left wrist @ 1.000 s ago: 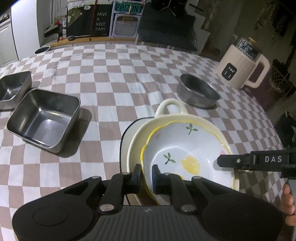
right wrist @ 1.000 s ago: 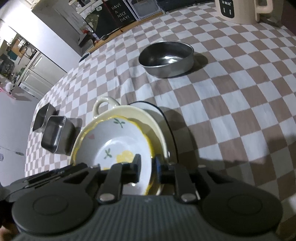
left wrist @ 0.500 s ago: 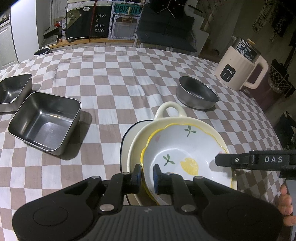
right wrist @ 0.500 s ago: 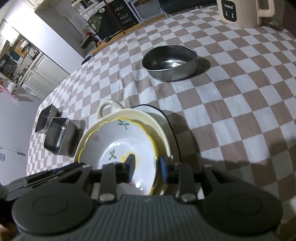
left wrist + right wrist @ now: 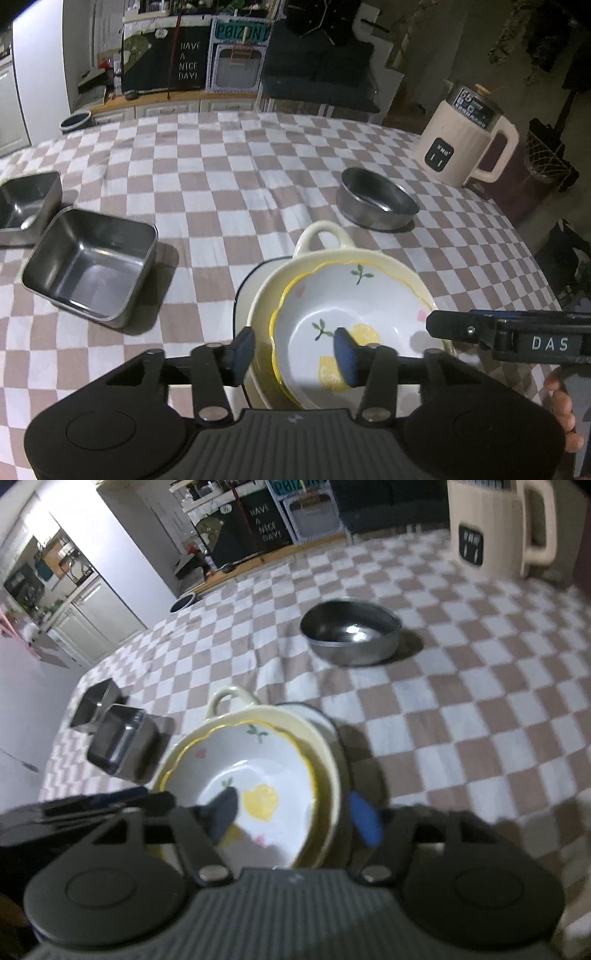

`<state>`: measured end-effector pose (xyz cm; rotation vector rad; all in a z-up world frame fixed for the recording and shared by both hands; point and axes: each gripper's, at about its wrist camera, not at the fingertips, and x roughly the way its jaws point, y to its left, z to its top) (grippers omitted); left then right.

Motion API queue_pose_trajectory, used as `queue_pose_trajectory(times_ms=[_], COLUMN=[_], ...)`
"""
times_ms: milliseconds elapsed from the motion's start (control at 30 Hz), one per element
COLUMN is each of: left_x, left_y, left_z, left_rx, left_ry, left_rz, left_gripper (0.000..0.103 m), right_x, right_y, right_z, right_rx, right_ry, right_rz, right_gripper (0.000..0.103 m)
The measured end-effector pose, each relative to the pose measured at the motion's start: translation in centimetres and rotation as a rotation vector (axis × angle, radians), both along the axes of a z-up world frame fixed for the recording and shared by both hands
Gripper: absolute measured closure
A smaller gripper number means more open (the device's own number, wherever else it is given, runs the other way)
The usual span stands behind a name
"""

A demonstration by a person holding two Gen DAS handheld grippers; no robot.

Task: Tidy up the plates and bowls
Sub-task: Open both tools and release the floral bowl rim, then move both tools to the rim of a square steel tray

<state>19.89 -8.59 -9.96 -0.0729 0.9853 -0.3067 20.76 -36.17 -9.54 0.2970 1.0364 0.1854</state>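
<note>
A white bowl with a lemon print (image 5: 354,310) (image 5: 255,775) sits nested in a cream handled dish (image 5: 321,236) (image 5: 229,698), which rests on a dark-rimmed plate (image 5: 251,288) (image 5: 317,716). My left gripper (image 5: 293,350) is open, its jaws either side of the bowl's near-left rim. My right gripper (image 5: 295,816) is open astride the stack's right rim. A round steel bowl (image 5: 376,199) (image 5: 351,631) stands apart behind the stack. Two square steel containers (image 5: 92,266) (image 5: 26,203) sit at the left.
The checkered tablecloth (image 5: 221,177) covers the table. A cream electric kettle (image 5: 465,140) (image 5: 498,524) stands at the far right edge. A small dark dish (image 5: 75,122) sits at the far left corner. A kitchen counter lies beyond.
Both grippers have opened from shut on the lemon bowl's rim. The bowl now rests in the cream dish. Both grippers have drawn back slightly.
</note>
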Motion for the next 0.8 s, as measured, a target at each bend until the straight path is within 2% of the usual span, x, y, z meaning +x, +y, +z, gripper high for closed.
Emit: queue_pose_trajectory(times_ms=[100,167,200,267,333,367,600,800], left_x=[-0.1,-0.1,-0.1,0.0,0.2,0.3,1.3,3.1], left_y=[0.6,1.2,1.6,2.6,3.9,4.5,8.9,12.7], left_z=[1.1,2.1,2.6,3.4,4.2,4.6,7.0,7.1], left_rx=[0.002,0.006,0.008,0.006,-0.002,-0.004,0.018,0.036], left_ry=[-0.037,-0.076,-0.095,-0.123,-0.155,-0.167,-0.276,-0.244], left_rz=[0.001,0.014,0.024,0.047,0.082,0.096,0.162,0.241], left_gripper=[0.038,0.022,0.02,0.006,0.001,0.0,0.0,0.0], right_x=[-0.3,-0.5,-0.5,-0.5,-0.4,-0.3,1.2,3.0], right_y=[-0.1,-0.2,-0.2,-0.1,0.1,0.4,3.0,6.4], right_z=[0.6,1.0,1.3,1.6,1.9,2.1,3.3,3.3], right_rx=[-0.006,0.003,0.006,0.008,0.012,0.015,0.11,0.249], right_ry=[-0.033,-0.061,-0.072,-0.087,-0.101,-0.107,-0.185,-0.189], right_rz=[-0.005,-0.014,-0.017,-0.026,-0.033,-0.038,-0.035,-0.035], right_gripper=[0.015,0.011,0.009,0.006,0.003,0.0,0.0,0.0])
